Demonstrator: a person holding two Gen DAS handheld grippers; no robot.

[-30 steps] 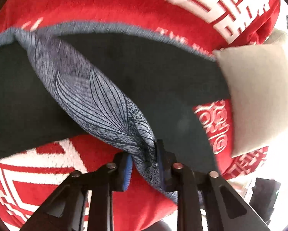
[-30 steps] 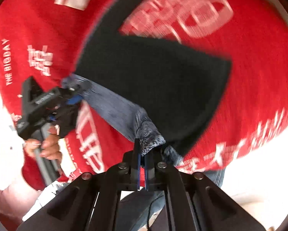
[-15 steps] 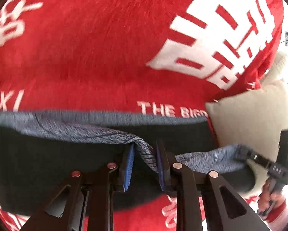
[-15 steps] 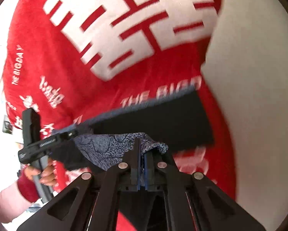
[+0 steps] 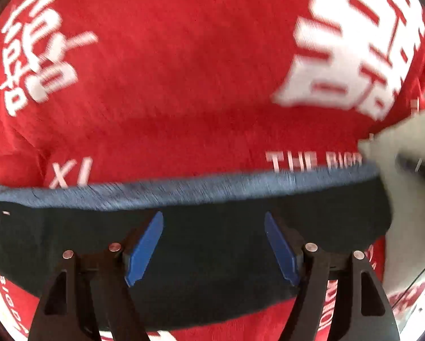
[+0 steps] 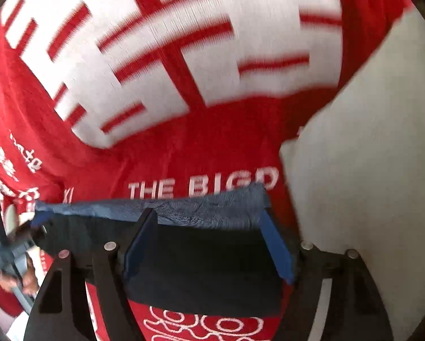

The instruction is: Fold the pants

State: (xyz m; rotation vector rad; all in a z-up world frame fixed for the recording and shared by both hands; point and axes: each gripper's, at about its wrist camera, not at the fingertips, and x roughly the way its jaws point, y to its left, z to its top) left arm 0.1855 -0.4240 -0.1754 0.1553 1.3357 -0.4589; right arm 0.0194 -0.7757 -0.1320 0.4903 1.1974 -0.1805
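Pants point(image 5: 184, 244) lie folded flat on the red blanket point(image 5: 184, 85), their patterned edge along the far side beside the cream pillow point(image 6: 368, 170). Left hand-held gripper point(image 5: 213, 245) and right hand-held gripper point(image 6: 209, 244) are both opening, nothing clamped. Likely another fold remains.

Left gripper point(image 5: 213, 245): black skeletal arms with triangular cut-outs, silver round screws, blue pads point(image 5: 144, 248).
Right gripper point(image 6: 209, 244): same black frame, silver screws, blue pads point(image 6: 277, 248).
Sleeve point(image 6: 5, 301): red cuff (blurred) at the left hand point(image 6: 27, 277).
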